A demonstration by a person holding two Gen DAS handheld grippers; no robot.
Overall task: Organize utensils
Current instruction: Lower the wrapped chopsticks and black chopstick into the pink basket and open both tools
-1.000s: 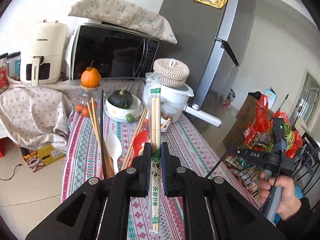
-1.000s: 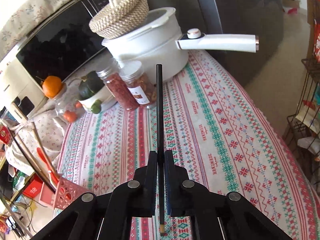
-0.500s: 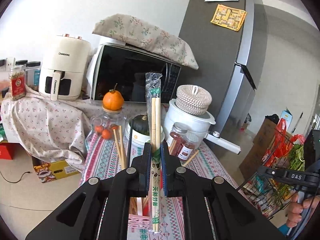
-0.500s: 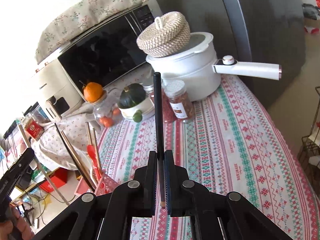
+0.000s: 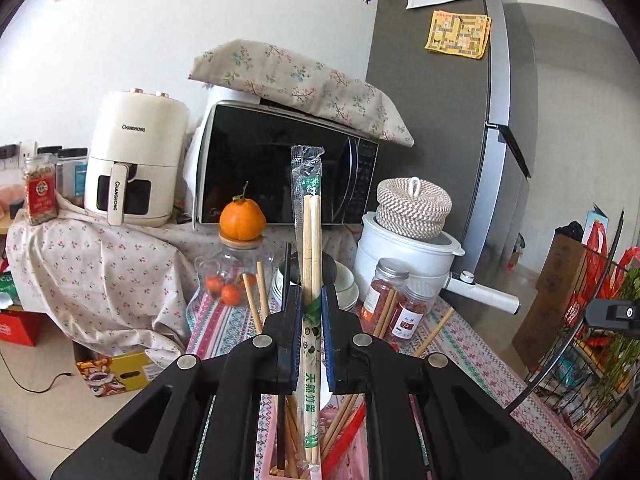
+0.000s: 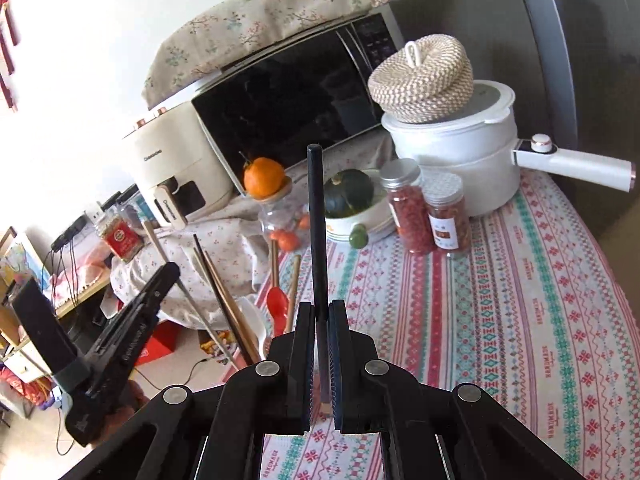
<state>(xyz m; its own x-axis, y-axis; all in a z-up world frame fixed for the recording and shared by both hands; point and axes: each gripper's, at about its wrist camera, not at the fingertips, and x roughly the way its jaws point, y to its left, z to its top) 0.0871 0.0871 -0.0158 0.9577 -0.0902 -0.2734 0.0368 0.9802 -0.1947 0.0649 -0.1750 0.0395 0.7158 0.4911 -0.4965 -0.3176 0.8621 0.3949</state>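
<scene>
A wrapped pair of bamboo chopsticks is being pinched upright by the left gripper, its long axis running along the fingers, and its lower end is being held directly over the pink utensil holder, where wooden chopsticks and a black one are already being kept. A single black chopstick is being clamped, likewise lengthwise, by the right gripper above the patterned tablecloth, well to the right of that holder. The left gripper is judged the nearer, so a straight lowering along the packet's axis is being called for. The room beyond is being crowded by a microwave, a white pot and spice jars.
</scene>
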